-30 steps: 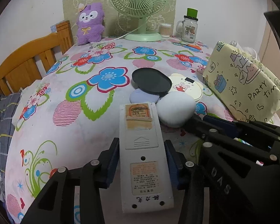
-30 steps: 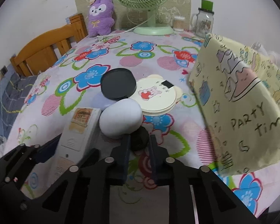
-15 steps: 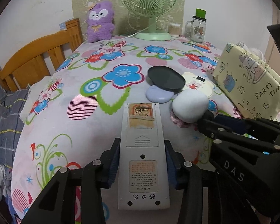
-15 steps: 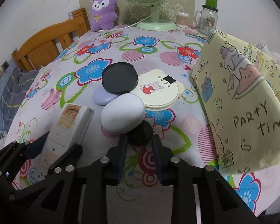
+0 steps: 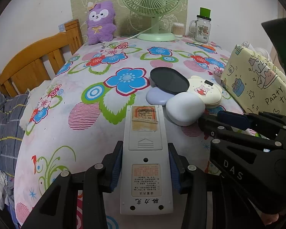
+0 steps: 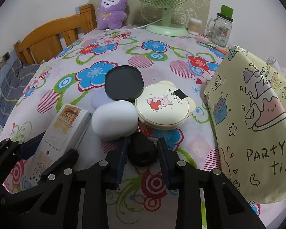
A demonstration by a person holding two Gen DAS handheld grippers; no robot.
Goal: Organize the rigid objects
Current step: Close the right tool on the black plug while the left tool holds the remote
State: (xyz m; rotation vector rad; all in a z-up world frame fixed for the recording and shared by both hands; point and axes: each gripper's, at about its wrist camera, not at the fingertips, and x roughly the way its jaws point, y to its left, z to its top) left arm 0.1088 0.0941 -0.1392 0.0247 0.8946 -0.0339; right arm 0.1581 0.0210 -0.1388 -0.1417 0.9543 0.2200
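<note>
My left gripper [image 5: 145,158] is shut on a white remote control [image 5: 145,152], face down, its back label up; it also shows in the right wrist view [image 6: 61,129]. My right gripper [image 6: 142,152] has its jaws around a small black object [image 6: 142,150], with small gaps at the pads. Just ahead lie a white oval case [image 6: 114,122], a lilac oval case [image 5: 158,96], a black round lid [image 6: 124,85] and a cream bear-shaped compact [image 6: 164,108], clustered on the flowered tablecloth [image 5: 97,99].
A yellow "PARTY TIME" gift bag [image 6: 253,118] stands at the right. A green fan [image 5: 152,5], purple plush [image 5: 101,22], glass jar [image 5: 202,28] and cotton-swab box [image 5: 178,30] line the back. A wooden bed frame [image 5: 36,61] is left.
Both grippers have drawn back toward the table's near edge. The right gripper's jaws have widened around the black object. The remote stays held.
</note>
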